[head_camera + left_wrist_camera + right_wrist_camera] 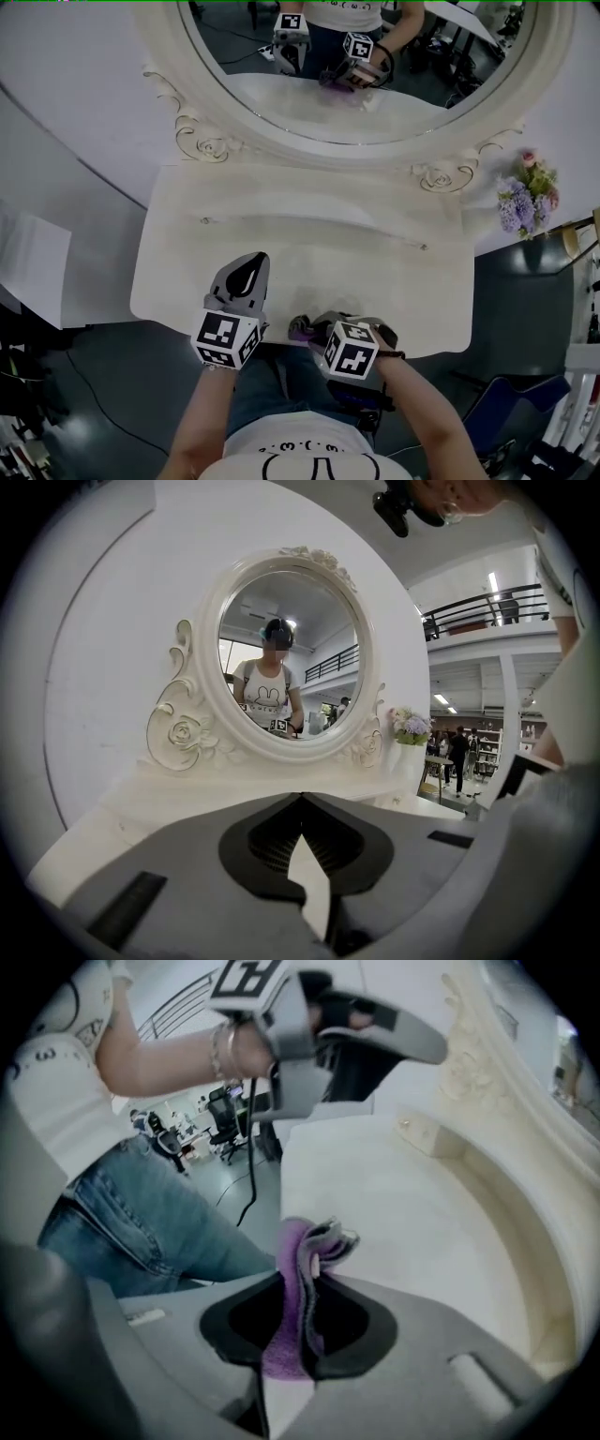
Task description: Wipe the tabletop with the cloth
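A purple cloth (pixel 299 327) (pixel 314 1243) is folded and pinched upright between the jaws of my right gripper (pixel 312 331) (pixel 305 1277), which is shut on it. That gripper sits at the front edge of the white tabletop (pixel 309 234) (pixel 403 1204), pointing left, with the cloth just over the edge. My left gripper (pixel 246 272) (pixel 300 799) hovers over the front left of the tabletop, jaws closed tip to tip with nothing between them. It also shows high in the right gripper view as the left gripper (pixel 361 1030).
An ornate oval mirror (pixel 356 66) (pixel 291 649) rises at the back of the table, above a raised shelf (pixel 300 187). A vase of purple flowers (pixel 529 195) (pixel 411 726) stands off the right end. The person stands against the front edge.
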Available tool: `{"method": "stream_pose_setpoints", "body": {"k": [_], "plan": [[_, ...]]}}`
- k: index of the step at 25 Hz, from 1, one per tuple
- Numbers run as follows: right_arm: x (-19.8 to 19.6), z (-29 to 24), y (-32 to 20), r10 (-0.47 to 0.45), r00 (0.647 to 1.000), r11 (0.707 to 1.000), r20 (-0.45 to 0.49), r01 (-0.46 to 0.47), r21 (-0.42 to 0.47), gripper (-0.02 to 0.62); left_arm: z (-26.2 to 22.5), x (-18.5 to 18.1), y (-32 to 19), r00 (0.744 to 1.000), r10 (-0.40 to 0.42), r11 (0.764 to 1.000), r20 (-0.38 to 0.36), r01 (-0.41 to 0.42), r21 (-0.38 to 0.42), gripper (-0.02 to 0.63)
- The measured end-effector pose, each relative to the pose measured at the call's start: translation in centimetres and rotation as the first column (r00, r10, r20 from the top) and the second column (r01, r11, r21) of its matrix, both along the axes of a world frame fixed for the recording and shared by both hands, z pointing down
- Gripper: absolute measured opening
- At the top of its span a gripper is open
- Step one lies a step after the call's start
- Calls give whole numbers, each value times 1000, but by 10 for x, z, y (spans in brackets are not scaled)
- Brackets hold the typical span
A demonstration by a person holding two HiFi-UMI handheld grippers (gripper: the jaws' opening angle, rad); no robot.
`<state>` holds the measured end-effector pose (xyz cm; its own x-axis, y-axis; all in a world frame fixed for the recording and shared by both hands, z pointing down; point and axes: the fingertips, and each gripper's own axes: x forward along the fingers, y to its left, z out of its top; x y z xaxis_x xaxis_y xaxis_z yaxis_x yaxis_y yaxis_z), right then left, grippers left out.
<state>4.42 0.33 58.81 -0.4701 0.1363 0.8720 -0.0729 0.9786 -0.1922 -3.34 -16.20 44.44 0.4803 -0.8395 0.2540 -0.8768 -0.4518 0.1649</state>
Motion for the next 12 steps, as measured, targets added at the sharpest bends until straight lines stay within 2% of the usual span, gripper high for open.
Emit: {"method": "stream_pose_setpoints", "body": {"k": [3, 6, 8, 12], "plan": [[1, -21, -61, 205, 975, 976, 89, -210, 52, 89, 1, -8, -1, 1000, -7, 1000, 3, 7, 4, -2], [12, -23, -130, 376, 921, 910, 101, -387, 147, 92, 0, -15, -2, 1000, 6, 1000, 8, -6, 10, -2], [17, -15, -166, 453, 888, 867, 80, -459, 195, 94, -2, -21, -2, 1000, 22, 1000, 14, -22, 14, -2], [15, 6, -207, 539, 842, 809, 33, -528, 259, 92, -2, -41, -4, 998, 53, 999, 34, -53, 12, -2]]}}
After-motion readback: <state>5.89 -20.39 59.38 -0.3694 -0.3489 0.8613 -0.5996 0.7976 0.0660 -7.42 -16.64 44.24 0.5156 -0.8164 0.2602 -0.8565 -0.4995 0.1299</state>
